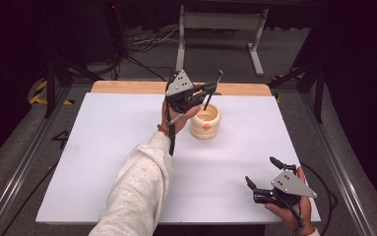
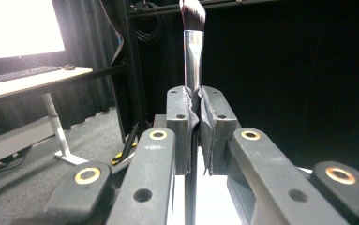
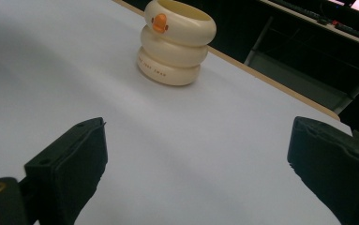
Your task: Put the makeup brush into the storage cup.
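A cream cup [image 1: 205,122] shaped like stacked rings, with a small orange mark on its side, stands on the white table [image 1: 102,147] right of centre toward the far edge. My left gripper [image 1: 210,89] hovers just above and left of the cup, shut on a slim make-up brush [image 1: 217,81]. The brush is tilted, bristles up, and its lower end points down over the cup's mouth. In the left gripper view the pads [image 2: 185,105] pinch the brush's metal ferrule [image 2: 193,51]. My right gripper [image 1: 260,170] rests open near the table's front right corner. Its jaws [image 3: 200,154] face the cup [image 3: 177,42].
A wooden strip [image 1: 127,87] runs along the table's far edge. Behind it stand a grey desk frame [image 1: 220,22] and floor cables [image 1: 146,44]. A lit monitor [image 2: 18,23] and a keyboard on a desk sit off to the left in the left gripper view.
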`<state>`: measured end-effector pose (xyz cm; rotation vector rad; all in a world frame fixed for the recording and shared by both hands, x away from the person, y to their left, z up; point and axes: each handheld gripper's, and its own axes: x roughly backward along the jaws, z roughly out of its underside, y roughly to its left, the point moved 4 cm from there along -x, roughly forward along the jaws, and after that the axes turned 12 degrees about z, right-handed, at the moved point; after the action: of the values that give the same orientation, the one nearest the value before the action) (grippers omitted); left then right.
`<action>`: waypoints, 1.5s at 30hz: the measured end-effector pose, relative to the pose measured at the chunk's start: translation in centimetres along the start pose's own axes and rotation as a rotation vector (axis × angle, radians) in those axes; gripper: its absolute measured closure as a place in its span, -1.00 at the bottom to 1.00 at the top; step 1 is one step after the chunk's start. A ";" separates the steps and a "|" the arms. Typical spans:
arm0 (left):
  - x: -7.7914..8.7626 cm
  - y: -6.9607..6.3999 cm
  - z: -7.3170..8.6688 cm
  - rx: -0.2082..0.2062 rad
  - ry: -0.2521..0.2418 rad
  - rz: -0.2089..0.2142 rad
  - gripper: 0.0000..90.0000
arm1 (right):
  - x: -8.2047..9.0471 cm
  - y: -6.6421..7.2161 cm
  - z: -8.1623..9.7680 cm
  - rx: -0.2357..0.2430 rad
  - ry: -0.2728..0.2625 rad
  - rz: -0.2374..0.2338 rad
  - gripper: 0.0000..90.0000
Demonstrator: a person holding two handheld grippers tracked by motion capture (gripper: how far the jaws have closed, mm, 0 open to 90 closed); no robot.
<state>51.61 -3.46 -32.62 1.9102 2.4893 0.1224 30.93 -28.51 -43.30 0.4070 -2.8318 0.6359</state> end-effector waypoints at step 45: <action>-1.9 0.8 5.9 0.051 0.112 -0.003 0.86 | 0.1 0.3 -0.1 0.020 0.000 -0.008 -0.87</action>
<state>53.12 -4.77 -38.52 1.9712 2.5905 0.1730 30.74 -28.26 -43.33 0.4221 -2.8247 0.6638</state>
